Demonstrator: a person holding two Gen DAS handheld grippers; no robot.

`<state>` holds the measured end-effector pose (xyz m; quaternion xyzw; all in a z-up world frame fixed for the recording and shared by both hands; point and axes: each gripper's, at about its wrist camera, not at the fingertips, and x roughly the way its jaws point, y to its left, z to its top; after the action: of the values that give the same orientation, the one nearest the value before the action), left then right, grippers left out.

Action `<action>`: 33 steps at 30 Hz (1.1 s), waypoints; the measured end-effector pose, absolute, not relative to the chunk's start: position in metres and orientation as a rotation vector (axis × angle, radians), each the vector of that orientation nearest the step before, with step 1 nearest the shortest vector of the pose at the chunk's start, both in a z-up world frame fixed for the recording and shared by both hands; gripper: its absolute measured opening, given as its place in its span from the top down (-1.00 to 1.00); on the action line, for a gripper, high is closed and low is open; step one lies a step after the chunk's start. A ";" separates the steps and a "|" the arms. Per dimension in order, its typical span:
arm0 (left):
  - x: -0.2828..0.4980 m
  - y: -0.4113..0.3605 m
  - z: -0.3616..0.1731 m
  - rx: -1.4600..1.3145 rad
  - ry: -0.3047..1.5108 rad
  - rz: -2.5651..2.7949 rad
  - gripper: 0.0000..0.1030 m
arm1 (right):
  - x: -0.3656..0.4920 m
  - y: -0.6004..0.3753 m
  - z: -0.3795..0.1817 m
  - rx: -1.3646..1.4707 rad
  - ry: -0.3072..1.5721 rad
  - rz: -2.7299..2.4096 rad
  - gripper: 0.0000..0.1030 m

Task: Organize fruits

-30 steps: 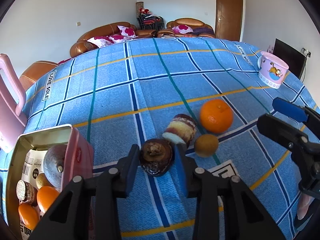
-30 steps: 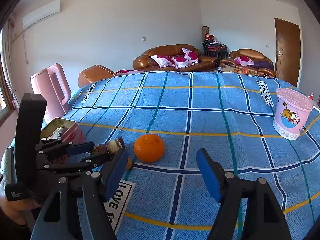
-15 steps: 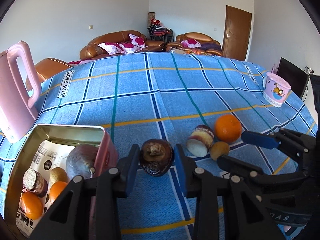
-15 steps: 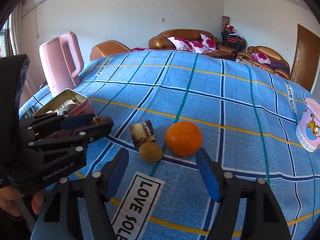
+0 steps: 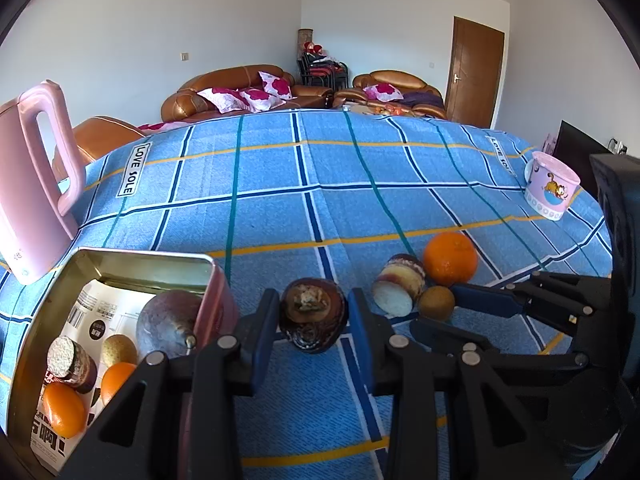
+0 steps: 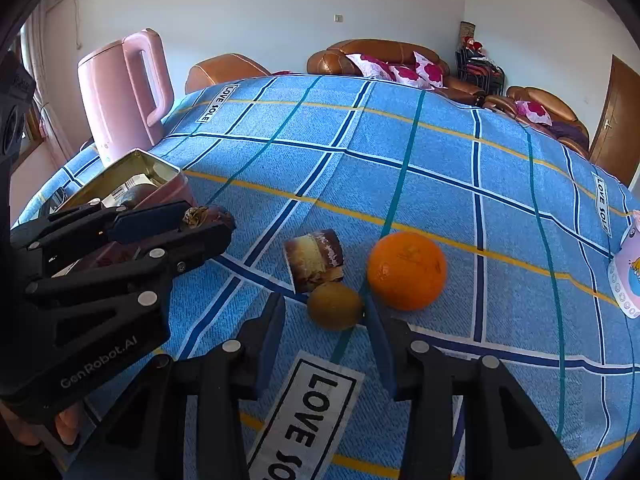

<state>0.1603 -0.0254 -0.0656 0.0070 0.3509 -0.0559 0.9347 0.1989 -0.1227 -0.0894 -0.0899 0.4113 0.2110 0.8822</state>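
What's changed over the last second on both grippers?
The right gripper swung left and closed in from the orange to straddle the kiwi, fingers still open, not gripping. The left gripper kept its hold on the dark fruit and carried it closer to the tin. The orange, kiwi and cut fruit piece have not moved on the cloth.

Pink kettle [image 5: 34, 184] at surface's left edge; cartoon cup [image 5: 551, 185] far right; blue checked cloth [image 5: 280, 200]; brown sofas [image 5: 236, 90] behind.
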 end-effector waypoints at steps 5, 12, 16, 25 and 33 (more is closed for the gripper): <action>0.156 -0.025 -0.063 0.015 0.692 -0.127 0.28 | 0.202 -0.128 -0.092 -0.141 0.878 0.461 0.39; 0.151 -0.024 -0.058 0.009 0.655 -0.134 0.28 | 0.192 -0.121 -0.084 -0.187 0.813 0.456 0.39; 0.148 -0.024 -0.057 0.008 0.638 -0.133 0.28 | 0.187 -0.124 -0.078 -0.182 0.772 0.460 0.39; 0.144 -0.024 -0.055 0.014 0.611 -0.115 0.28 | 0.179 -0.128 -0.069 -0.168 0.703 0.463 0.39; 0.140 -0.023 -0.052 0.020 0.584 -0.106 0.28 | 0.173 -0.132 -0.064 -0.150 0.656 0.468 0.39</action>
<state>0.1398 -0.0234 -0.0518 0.0100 0.2878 -0.0520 0.9562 0.1734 -0.1322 -0.0640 -0.0731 0.3189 0.2273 0.9172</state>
